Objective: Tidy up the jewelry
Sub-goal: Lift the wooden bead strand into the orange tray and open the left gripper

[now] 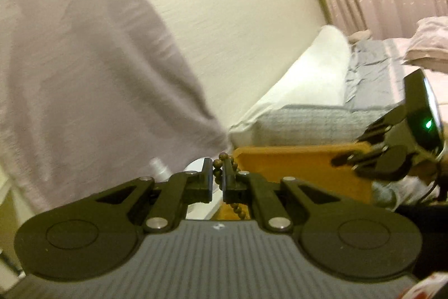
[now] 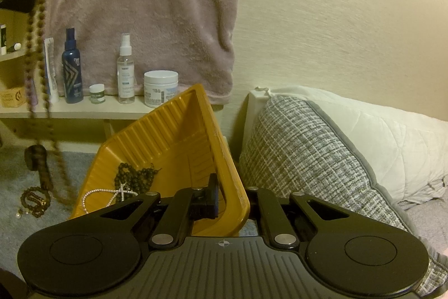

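Ribbed grey housing and black linkage arms fill the foreground of both views. Left hand-held gripper [image 1: 217, 176] pinches a strand of round brown wooden beads [image 1: 217, 173] between its nearly closed fingers; in the right wrist view that long strand [image 2: 42, 91] hangs beside the shelf [image 2: 84, 109]. Right hand-held gripper [image 2: 232, 196] clamps the rim of a tilted, ridged orange plastic tray [image 2: 168, 131], one finger inside and one outside. Two pieces lie in the tray: a dark bead necklace [image 2: 134, 177] and a white pearl strand [image 2: 100, 194]. One more beaded piece [image 2: 33, 199] rests on the grey carpet [image 2: 72, 164]. Two spray bottles [image 2: 125, 69] and two white jars [image 2: 160, 87] stand on the shelf before a plush pink towel [image 2: 145, 4].
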The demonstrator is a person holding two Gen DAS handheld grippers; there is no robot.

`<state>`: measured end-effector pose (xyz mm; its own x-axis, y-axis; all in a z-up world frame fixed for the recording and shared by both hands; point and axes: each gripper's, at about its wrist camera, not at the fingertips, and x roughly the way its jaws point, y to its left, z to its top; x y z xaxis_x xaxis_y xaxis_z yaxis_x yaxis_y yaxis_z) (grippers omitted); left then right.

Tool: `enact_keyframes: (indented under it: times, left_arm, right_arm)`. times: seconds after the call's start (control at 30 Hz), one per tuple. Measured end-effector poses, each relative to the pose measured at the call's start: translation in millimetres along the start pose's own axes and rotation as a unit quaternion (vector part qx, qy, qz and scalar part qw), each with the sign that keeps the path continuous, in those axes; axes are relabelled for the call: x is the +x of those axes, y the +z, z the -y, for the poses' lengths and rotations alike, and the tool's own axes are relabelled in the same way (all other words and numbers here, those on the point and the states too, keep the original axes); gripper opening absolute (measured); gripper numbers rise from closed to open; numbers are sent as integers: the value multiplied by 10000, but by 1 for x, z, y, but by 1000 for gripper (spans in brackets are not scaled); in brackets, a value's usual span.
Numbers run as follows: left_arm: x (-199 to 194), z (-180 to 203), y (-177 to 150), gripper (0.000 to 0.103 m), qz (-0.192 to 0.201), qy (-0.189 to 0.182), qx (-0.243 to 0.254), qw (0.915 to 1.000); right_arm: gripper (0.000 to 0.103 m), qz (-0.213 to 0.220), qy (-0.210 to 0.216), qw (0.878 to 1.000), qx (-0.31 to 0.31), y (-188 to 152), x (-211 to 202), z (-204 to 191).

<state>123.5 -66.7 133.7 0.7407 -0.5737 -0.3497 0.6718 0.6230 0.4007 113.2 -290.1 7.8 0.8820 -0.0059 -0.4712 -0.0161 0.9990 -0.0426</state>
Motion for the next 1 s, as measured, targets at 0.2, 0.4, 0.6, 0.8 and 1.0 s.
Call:
enact_keyframes:
  times: [0.2, 0.4, 0.6, 0.8, 1.0]
  left_arm:
    - [26, 20, 4, 5, -31, -360, -30, 9993]
    - [60, 33, -12, 5, -470, -506, -128, 9975]
    - [90, 33, -31, 5, -865, -658, -390, 9933]
    - [113, 23, -36, 5, -1059, -710, -676, 9895]
    - [127, 25, -39, 6, -1198, -783, -775, 9867]
  right_arm:
    - [7, 4, 7, 10000, 29, -1, 1, 1]
    - [7, 6, 1, 10000, 34, -1, 1, 0]
    - [7, 4, -5, 10000, 30, -1, 0, 0]
    - [7, 6, -8, 10000, 33, -2, 1, 0]
    - [7, 4, -17, 10000, 36, -3, 1, 0]
